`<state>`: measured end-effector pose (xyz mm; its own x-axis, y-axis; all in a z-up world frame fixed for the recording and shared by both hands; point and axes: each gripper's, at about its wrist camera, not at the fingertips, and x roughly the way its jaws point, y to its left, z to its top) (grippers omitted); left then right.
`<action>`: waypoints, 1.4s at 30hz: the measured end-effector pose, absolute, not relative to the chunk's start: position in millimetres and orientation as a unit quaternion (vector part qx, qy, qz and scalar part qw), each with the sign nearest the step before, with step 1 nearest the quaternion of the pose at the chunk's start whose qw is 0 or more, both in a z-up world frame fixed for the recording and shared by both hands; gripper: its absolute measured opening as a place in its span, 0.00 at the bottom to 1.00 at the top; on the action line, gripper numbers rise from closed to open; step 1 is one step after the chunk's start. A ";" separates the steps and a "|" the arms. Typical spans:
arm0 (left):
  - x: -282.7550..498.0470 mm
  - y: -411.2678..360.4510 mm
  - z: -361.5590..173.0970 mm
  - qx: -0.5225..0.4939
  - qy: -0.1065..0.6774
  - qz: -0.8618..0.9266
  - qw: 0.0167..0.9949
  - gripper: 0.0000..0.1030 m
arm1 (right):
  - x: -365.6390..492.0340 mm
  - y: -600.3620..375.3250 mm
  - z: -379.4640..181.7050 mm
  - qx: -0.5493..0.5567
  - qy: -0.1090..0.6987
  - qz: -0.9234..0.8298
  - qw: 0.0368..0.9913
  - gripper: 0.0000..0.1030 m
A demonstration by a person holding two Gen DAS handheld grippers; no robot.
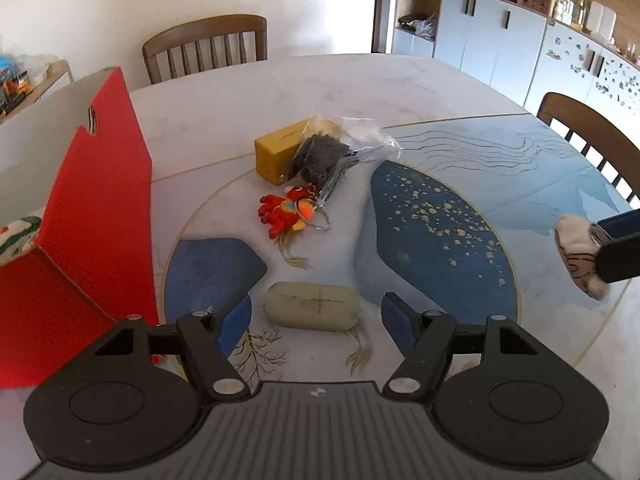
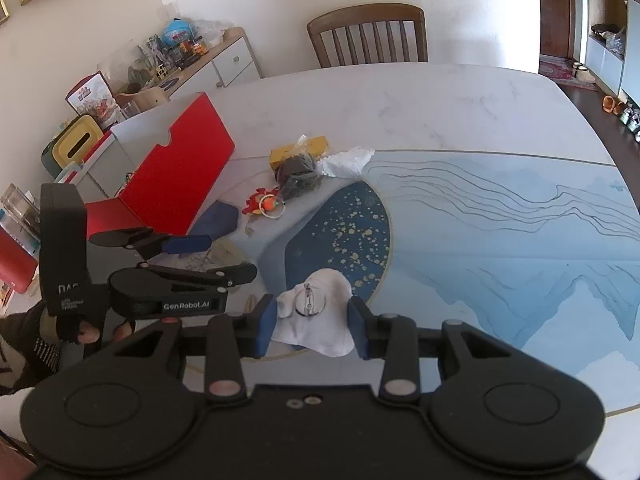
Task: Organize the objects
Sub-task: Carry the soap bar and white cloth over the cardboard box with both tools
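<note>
My left gripper (image 1: 316, 320) stands open low over the table, and a grey-green oblong block (image 1: 311, 307) lies flat between and just past its blue fingertips without touching them. Further back lie a red plush keychain (image 1: 286, 212), a clear bag of dark stuff (image 1: 320, 156) and a yellow box (image 1: 280, 152). An open red box (image 1: 100, 200) stands at the left. My right gripper (image 2: 314, 324) is shut on a white plush keychain (image 2: 328, 292), held a little above the table. That plush (image 1: 580, 256) also shows at the right edge of the left wrist view.
Wooden chairs (image 1: 204, 46) (image 1: 592, 136) stand at the far and right sides of the table. White cabinets (image 1: 492, 36) line the wall behind. A cluttered sideboard (image 2: 180, 60) is beyond the red box (image 2: 180, 168). A gloved hand (image 2: 76, 332) holds the left gripper (image 2: 218, 258).
</note>
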<state>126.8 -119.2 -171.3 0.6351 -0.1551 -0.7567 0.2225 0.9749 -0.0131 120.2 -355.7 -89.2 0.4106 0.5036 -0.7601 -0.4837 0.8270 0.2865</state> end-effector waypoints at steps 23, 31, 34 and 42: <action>107.6 -95.3 -115.3 0.015 0.397 -0.113 0.911 0.49 | 121.7 -323.3 -61.3 0.012 0.429 0.316 0.846 0.36; 94.5 -48.7 -72.9 -0.004 0.380 -0.108 0.919 0.49 | 119.1 -273.7 -36.2 0.009 0.403 0.343 0.849 0.36; 90.2 -29.1 -61.9 -0.011 0.376 -0.110 0.920 0.49 | 120.3 -252.6 -29.4 0.006 0.396 0.354 0.847 0.36; 91.9 23.2 -39.9 -0.032 0.359 -0.101 0.927 0.49 | 123.9 -196.6 -16.0 -0.004 0.375 0.372 0.849 0.36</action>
